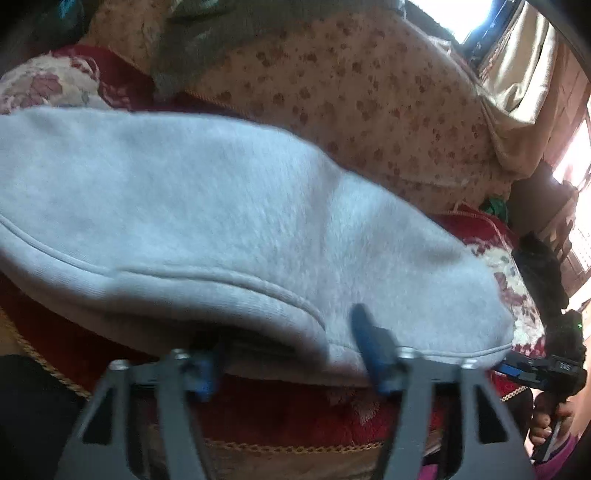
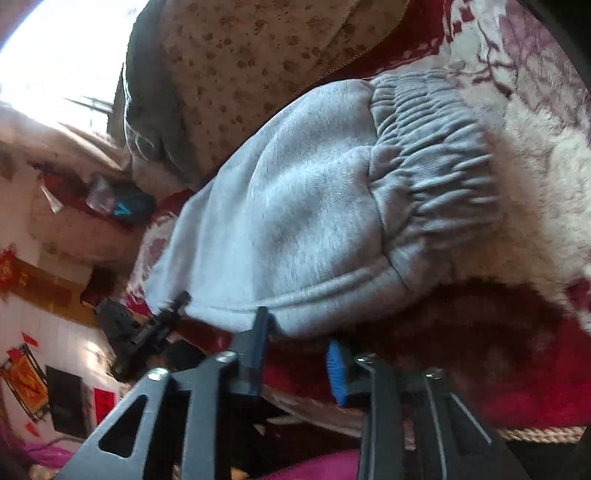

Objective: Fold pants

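Grey fleece pants [image 1: 221, 206] lie folded in a thick bundle on a red floral blanket [image 1: 280, 410]. Their gathered elastic waistband [image 2: 436, 155] shows in the right wrist view. My left gripper [image 1: 288, 354] is open at the bundle's near hem, one blue-padded finger [image 1: 365, 332] over the cloth and the other at its edge. My right gripper [image 2: 297, 350] is also open, just short of the pants [image 2: 295, 206], with nothing between the pads. Each view shows the other gripper at the bundle's far end: right gripper [image 1: 554, 369], left gripper [image 2: 159, 325].
A beige spotted cushion [image 1: 351, 92] rises behind the pants, with a dark green cloth [image 2: 147, 110] draped on it. A hand [image 1: 550, 424] holds the right gripper's handle. A bright window [image 1: 458, 14] and curtain stand beyond. White fluffy blanket patches [image 2: 535, 192] lie beside the waistband.
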Demonstrator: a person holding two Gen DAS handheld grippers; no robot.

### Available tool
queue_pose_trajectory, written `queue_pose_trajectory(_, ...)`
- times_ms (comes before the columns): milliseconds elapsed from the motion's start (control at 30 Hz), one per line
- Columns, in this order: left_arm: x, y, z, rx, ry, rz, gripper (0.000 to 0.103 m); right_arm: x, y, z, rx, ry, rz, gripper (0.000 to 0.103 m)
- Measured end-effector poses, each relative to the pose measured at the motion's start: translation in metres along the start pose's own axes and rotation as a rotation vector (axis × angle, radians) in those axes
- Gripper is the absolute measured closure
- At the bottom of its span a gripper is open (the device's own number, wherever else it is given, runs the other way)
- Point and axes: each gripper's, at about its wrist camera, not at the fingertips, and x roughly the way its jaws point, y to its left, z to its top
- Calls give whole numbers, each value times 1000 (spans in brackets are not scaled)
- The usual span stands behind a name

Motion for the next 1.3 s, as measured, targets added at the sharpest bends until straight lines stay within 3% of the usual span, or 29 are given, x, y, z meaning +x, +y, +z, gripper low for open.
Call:
queue_pose_trajectory(67, -14, 4, 3, -7, -22, -4, 33, -15, 13, 1, -50, 15, -26, 34)
queue_pose_trajectory(133, -29, 13, 7, -27, -44, 18, 31, -28, 26, 4, -94, 12, -31, 23)
queue_pose_trajectory(233, -45, 31, 13, -47, -84, 117, 31, -42, 51, 12, -187, -2, -15, 23)
queue_pose_trajectory(333, -67, 68, 21, -118, -165, 219, 30, -30, 85, 26, -273, -7, 52, 18)
queue_pose_trajectory(533, -86, 163, 34, -354, -211, 302, 28, 64, 146, 41, -395, 110, 128, 16)
queue_pose_trajectory(633, -86, 199, 41, -401, -221, 330, 26, 125, 176, 42, -453, 169, 129, 16)
queue_pose_trajectory(800, -67, 233, 55, -408, -172, 366, 25, 194, 225, 37, -608, 150, 41, 17)
queue_pose_trajectory(867, -64, 238, 61, -391, -174, 372, 31, 217, 237, 36, -637, 148, -14, 17)
queue_pose_trajectory(933, -63, 238, 72, -323, -187, 412, 49, 235, 244, 35, -665, 145, -64, 17)
queue_pose_trajectory(1033, -64, 249, 83, -298, -171, 424, 54, 272, 243, 26, -712, 181, -197, 17)
queue_pose_trajectory(1133, -72, 255, 82, -318, -158, 383, 54, 279, 246, 20, -772, 184, -249, 15)
queue_pose_trajectory(1167, -77, 255, 80, -317, -159, 390, 52, 276, 251, 22, -786, 211, -240, 15)
queue_pose_trajectory(1233, -87, 255, 74, -351, -173, 395, 23, 267, 264, 33, -776, 245, -176, 15)
queue_pose_trajectory(1300, -102, 259, 64, -414, -222, 362, 12, 261, 288, 45, -809, 227, -115, 15)
